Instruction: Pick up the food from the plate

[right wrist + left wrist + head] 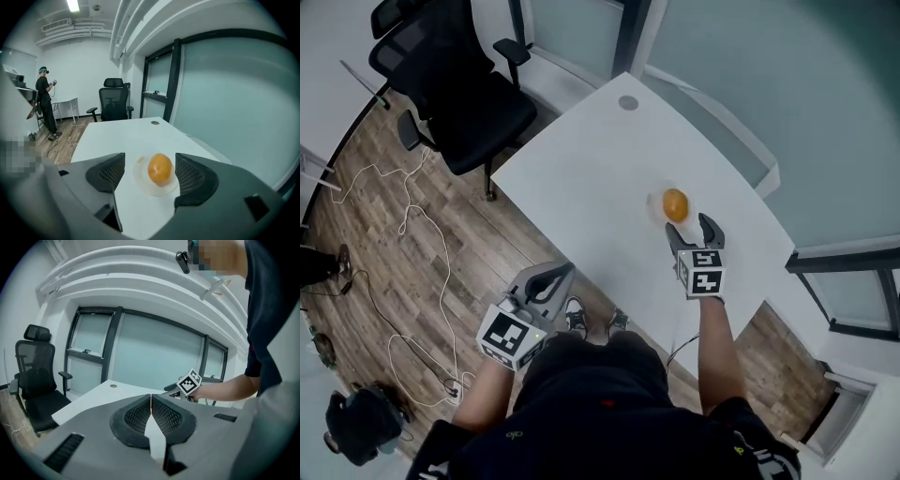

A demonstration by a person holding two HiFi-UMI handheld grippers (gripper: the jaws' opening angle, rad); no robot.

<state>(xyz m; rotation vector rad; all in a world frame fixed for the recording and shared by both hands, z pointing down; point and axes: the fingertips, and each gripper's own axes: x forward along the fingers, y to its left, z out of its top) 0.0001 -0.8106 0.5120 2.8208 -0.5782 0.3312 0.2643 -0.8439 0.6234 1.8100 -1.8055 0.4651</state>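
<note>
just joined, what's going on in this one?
A person with a handheld gripper in each hand stands at a white table. The right gripper is at the plate, jaws open and lined up on the orange. The orange sits on the plate and is not gripped. The left gripper is shut and empty, held low off the table's near edge.

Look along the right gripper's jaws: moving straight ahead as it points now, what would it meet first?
Most likely the orange on its white plate: it sits centred just ahead of the right gripper, whose jaws stand open and empty. The exact gap is hard to judge.
</note>
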